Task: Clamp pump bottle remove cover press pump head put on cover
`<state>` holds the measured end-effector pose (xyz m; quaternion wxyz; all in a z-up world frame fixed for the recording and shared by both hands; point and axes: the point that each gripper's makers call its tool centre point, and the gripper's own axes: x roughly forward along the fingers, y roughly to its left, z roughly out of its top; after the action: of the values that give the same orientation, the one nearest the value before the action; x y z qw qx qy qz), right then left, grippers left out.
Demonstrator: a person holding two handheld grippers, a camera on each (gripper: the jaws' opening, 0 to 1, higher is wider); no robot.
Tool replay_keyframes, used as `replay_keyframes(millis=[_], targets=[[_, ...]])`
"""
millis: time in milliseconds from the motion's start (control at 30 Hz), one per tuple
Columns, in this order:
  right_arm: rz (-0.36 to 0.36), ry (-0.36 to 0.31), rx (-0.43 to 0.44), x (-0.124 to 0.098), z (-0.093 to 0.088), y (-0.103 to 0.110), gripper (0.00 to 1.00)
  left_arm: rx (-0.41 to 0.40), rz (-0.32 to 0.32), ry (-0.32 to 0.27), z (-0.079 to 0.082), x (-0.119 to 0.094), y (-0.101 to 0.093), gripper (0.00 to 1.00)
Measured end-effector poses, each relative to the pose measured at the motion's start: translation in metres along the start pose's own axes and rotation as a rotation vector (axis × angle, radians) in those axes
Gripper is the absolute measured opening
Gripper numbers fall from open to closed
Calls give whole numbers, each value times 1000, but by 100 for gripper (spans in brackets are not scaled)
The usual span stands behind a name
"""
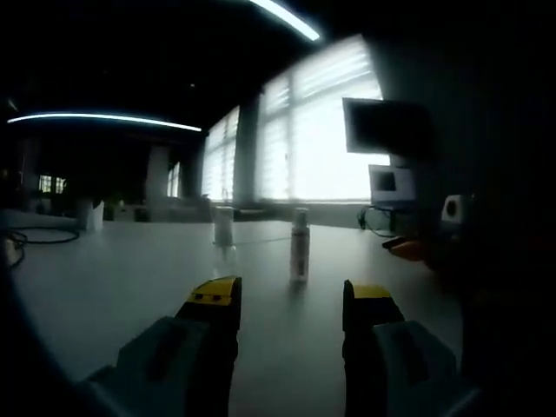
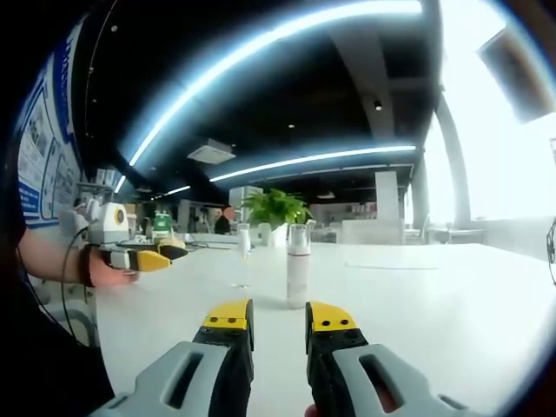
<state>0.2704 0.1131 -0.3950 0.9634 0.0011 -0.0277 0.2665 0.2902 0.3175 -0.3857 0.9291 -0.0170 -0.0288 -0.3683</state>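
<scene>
On the pale counter (image 2: 417,295) stands the pump bottle (image 2: 298,266), upright with its clear cover (image 2: 299,238) on top, and just beside it a smaller clear bottle (image 2: 243,252). In the right gripper view the right claw (image 2: 278,323) sits low over the counter with its jaws a little apart and nothing between them, the pump bottle close ahead. The left claw (image 1: 292,297) also stands apart and empty, wider, with the pump bottle (image 1: 300,245) ahead between its jaw lines and the smaller bottle (image 1: 224,231) to one side. The step in hand looks like the first clamp. To do it well, one claw should close on the bottle's body below the cover, level and centred, so the other can lift the cover straight up without tipping it or knocking the neighbour.
</scene>
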Motion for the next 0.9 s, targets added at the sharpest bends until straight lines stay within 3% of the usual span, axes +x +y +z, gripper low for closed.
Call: replay_keyframes(millis=[467, 900], targets=[[-6, 0, 2, 0, 0, -2, 18, 12, -7, 18, -1, 4, -5, 38], [-8, -7, 0, 0, 1, -1, 18, -10, 48, 39, 5, 16, 7, 35]])
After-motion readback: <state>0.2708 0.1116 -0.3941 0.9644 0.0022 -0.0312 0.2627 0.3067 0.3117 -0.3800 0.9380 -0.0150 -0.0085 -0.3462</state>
